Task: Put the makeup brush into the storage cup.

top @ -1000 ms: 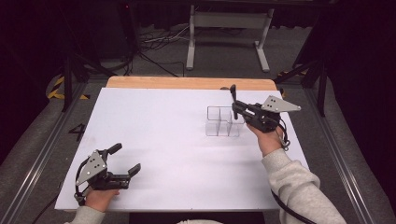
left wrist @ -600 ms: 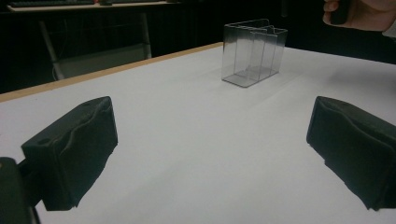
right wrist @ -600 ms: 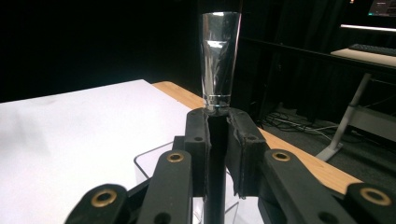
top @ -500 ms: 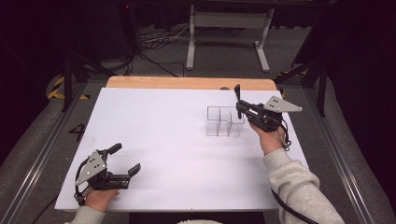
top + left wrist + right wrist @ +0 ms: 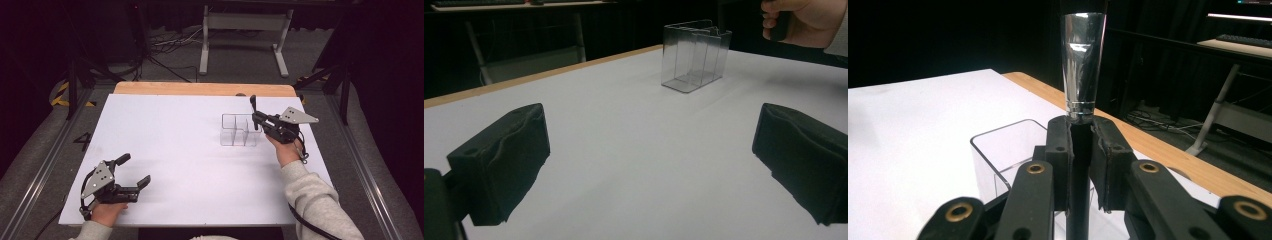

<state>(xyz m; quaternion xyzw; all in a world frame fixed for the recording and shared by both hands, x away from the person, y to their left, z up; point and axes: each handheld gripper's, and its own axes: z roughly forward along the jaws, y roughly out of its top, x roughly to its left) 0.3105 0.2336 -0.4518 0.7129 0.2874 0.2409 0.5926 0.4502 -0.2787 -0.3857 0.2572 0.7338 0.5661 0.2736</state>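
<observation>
1. The right tool (image 5: 256, 116) is clamped on a brush (image 5: 253, 106), a dark handle with a shiny metal collar, held upright.
2. Against the earlier high views, this tool has sunk slightly and shifted to the right, and now sits at the right end of the clear organizer (image 5: 239, 130).
3. The right gripper view shows the brush (image 5: 1082, 65) just above an open compartment of the organizer (image 5: 998, 150), not yet inside.
4. This suggests the brush is about to be lowered into that compartment.
5. The left tool (image 5: 134, 171) rests open and empty near the front left corner of the white surface (image 5: 170, 140), unmoved.
</observation>
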